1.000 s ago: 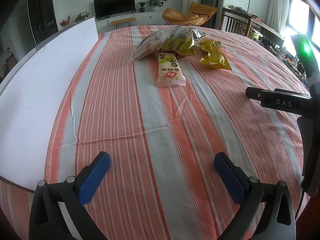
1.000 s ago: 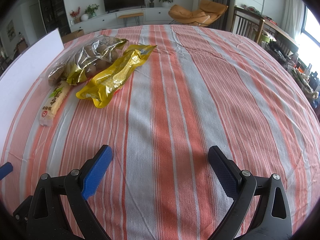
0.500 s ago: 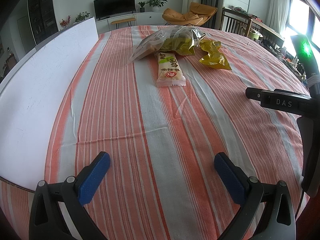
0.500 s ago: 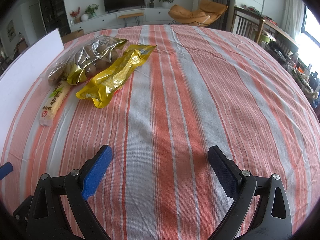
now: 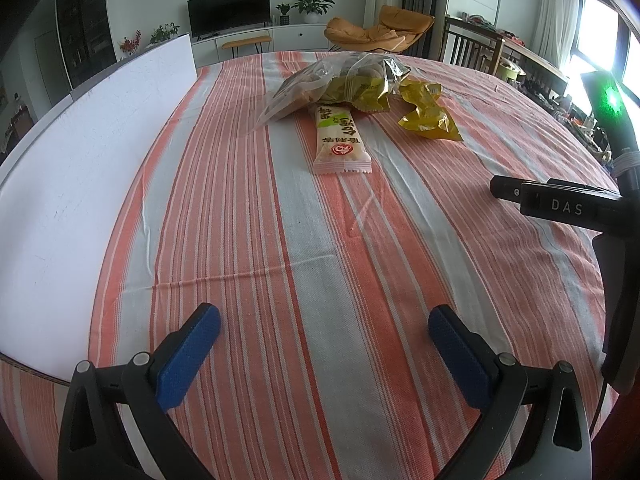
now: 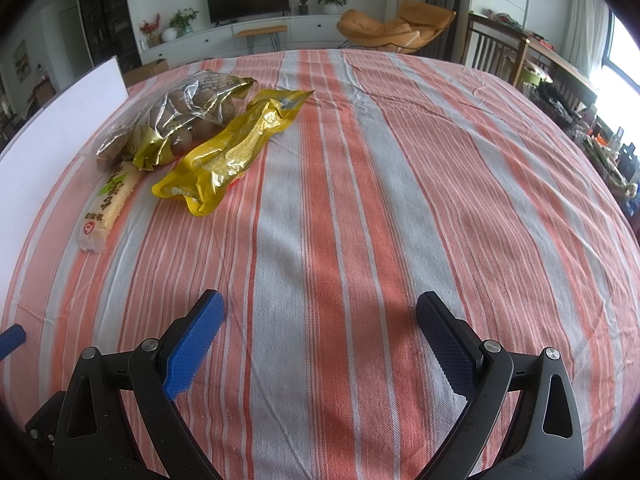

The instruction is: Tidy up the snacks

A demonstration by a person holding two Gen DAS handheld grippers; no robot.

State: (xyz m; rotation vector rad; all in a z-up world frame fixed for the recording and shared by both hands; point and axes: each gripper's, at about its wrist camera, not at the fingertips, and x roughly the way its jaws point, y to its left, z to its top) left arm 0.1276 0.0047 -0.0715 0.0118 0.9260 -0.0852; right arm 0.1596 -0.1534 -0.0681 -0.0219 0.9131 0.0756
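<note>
Three snacks lie on the striped tablecloth: a clear bag of brown round snacks [image 5: 340,84] [image 6: 180,120], a long pale wafer pack [image 5: 340,140] [image 6: 108,204] with its far end under that bag, and a yellow packet [image 5: 428,114] [image 6: 232,156] to their right. My left gripper [image 5: 324,340] is open and empty, well short of the wafer pack. My right gripper [image 6: 320,328] is open and empty, nearer the table's front, right of the snacks. Its body shows in the left wrist view [image 5: 560,204].
A white board [image 5: 80,168] [image 6: 52,120] lies along the table's left side. The orange and grey striped cloth [image 6: 400,180] covers the table. Chairs and a sideboard stand beyond the far edge.
</note>
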